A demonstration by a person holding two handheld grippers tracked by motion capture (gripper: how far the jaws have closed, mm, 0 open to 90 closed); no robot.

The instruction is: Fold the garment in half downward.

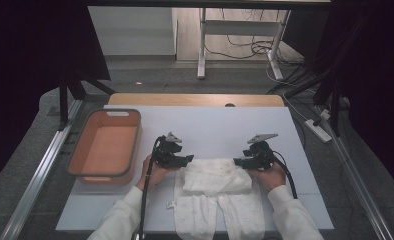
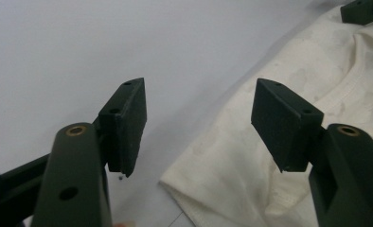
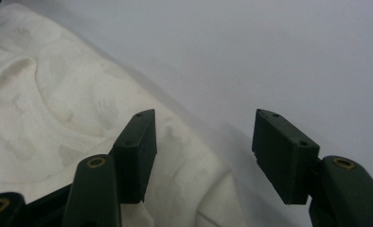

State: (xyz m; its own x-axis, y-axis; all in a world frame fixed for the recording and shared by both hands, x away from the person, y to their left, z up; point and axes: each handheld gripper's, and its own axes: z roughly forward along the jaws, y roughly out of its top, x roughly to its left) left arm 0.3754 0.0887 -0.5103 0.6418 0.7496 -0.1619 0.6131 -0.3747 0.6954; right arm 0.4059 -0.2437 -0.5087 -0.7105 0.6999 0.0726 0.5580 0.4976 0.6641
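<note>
A folded white garment (image 1: pixel 216 192) is seen lying on the counter (image 1: pixel 210 125) between the left tool (image 1: pixel 185 161) and right tool (image 1: pixel 239 161). Both tools are held open at its upper corners, with nothing gripped. An orange basin (image 1: pixel 105 145) is seen beyond the left tool.

On the white table (image 1: pixel 210 120), a cream garment (image 1: pixel 217 192) lies near the front edge, its top part folded over and its two legs running toward the person. The left gripper (image 1: pixel 185 161) sits just at the fold's left corner, the right gripper (image 1: pixel 237 161) at its right corner, each in a white-sleeved hand. Off to the left stands an orange basket (image 1: pixel 105 145).
</note>
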